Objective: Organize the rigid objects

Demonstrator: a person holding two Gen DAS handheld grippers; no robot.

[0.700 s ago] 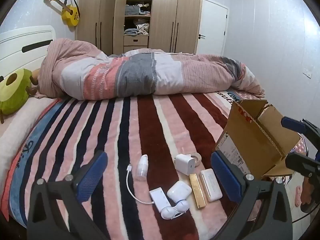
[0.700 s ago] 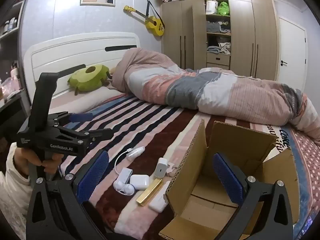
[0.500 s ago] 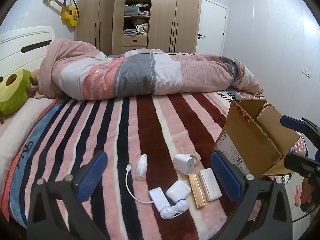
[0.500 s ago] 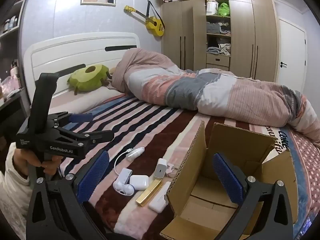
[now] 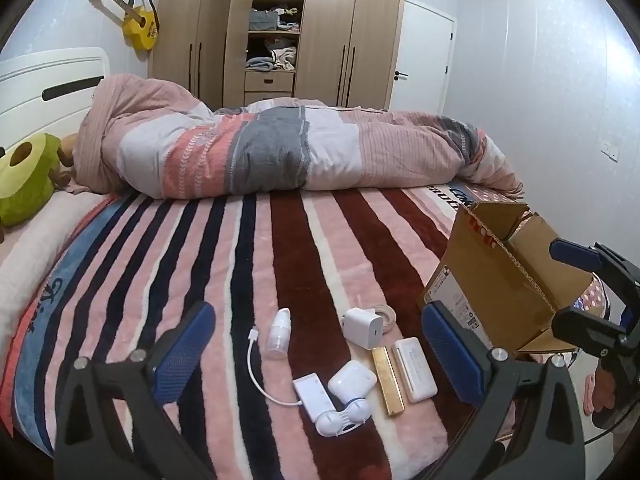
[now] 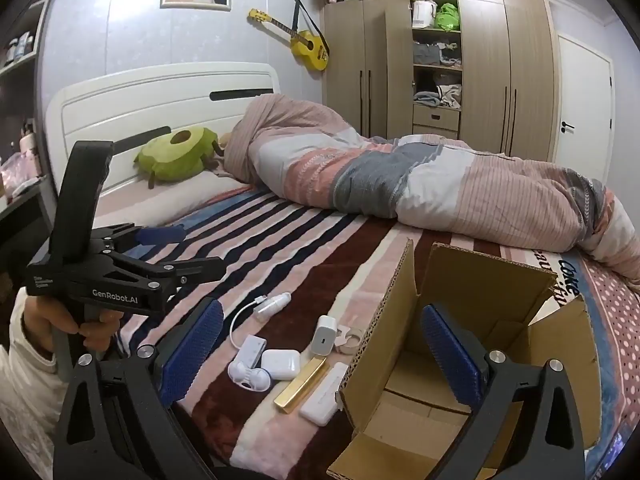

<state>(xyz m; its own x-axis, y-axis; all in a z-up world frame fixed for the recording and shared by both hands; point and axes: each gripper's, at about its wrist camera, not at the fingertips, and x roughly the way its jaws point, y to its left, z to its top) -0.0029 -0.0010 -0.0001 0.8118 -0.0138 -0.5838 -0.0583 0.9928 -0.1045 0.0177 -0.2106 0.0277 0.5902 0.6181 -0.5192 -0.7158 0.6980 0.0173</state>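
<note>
Hovering above the near edge of the striped blanket (image 5: 312, 248), the left gripper (image 5: 316, 354) holds its blue-padded fingers (image 5: 180, 354) spread wide with nothing between them. Seen from the left wrist, the small items lie in a loose cluster just ahead of it: a white charger plug (image 5: 363, 327) farthest back, a clear little bottle (image 5: 278, 334) to its left with a white cable (image 5: 256, 364) curling down to a flat white adapter (image 5: 314, 394), then a white earbud case (image 5: 352, 381), a white clip-shaped piece (image 5: 344, 420), a gold bar (image 5: 388, 380) and a white slim box (image 5: 415, 368) side by side. The cardboard box (image 5: 480, 280) stands open at the right, near the cluster, and the right gripper shows beyond it at the frame edge.

Over to the right wrist view: the right gripper (image 6: 320, 354) hangs over the cardboard box (image 6: 480, 280), fingers (image 6: 450, 354) parted wide and gripping nothing, one pad over the box's open mouth, the other over the blanket. The gold bar (image 6: 304, 385) and slim box (image 6: 325, 398) lie right beside the box wall, the charger plug (image 6: 324, 335) and earbud case (image 6: 281, 364) just left of them. The left gripper (image 6: 176, 252) sits at far left, held by a hand (image 6: 80, 324). A green plush (image 6: 176, 156) rests by the headboard.
</note>
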